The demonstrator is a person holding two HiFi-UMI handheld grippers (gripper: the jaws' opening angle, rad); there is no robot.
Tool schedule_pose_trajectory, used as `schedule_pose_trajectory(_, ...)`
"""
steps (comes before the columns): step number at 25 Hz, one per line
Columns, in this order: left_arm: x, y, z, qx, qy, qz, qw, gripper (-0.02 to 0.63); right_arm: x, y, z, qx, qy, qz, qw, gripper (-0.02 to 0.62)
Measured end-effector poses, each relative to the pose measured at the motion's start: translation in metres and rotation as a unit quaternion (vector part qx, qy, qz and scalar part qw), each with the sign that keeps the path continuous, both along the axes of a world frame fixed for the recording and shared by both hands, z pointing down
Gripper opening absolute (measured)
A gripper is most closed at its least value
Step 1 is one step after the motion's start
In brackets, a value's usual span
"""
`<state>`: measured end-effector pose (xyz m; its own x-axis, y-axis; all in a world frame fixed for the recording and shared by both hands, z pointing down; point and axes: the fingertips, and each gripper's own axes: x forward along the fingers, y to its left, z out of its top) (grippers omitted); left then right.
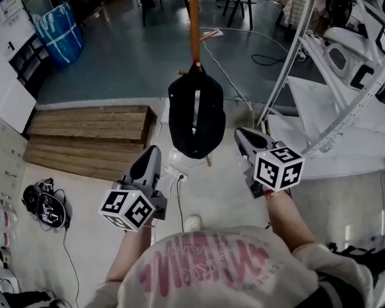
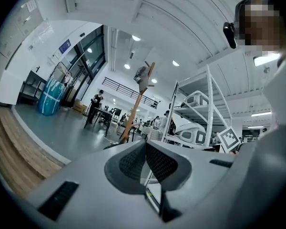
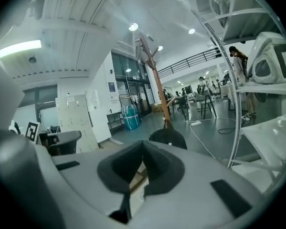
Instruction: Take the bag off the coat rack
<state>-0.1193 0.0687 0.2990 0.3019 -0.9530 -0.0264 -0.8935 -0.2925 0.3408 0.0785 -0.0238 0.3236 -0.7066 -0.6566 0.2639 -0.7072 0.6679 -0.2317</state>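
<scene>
A black bag hangs from the orange wooden coat rack straight ahead of me. My left gripper is low and to the left of the bag, jaws shut and empty, a short gap from it. My right gripper is just right of the bag's lower edge, also shut with nothing in it. In the right gripper view the bag shows just beyond the closed jaws, below the rack pole. The left gripper view shows the rack farther off and tilted, and I cannot make out the bag there.
A low wooden platform lies on the floor to the left. White metal shelving stands close on the right. A power strip and cables lie under the bag, and a cable bundle at far left. A blue sack stands at the back left.
</scene>
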Motion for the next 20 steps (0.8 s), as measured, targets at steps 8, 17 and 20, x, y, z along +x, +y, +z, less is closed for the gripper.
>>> schedule_pose_trajectory(8,-0.05,-0.082,-0.026,0.032,-0.01,0.031,0.9989,0.005,-0.05,-0.064,-0.022,0.054,0.023,0.022,0.998,0.006)
schedule_pose_trajectory(17,-0.076,-0.12,-0.004,0.016,-0.001,0.054,0.9984,0.005,-0.072,-0.087,-0.006,0.048,0.036,0.044,0.997,0.006)
schedule_pose_trajectory(20,-0.075,-0.128,0.015,-0.003,0.008,0.062,0.9981,0.005,-0.069,-0.092,0.008,0.035,0.044,0.053,0.997,0.006)
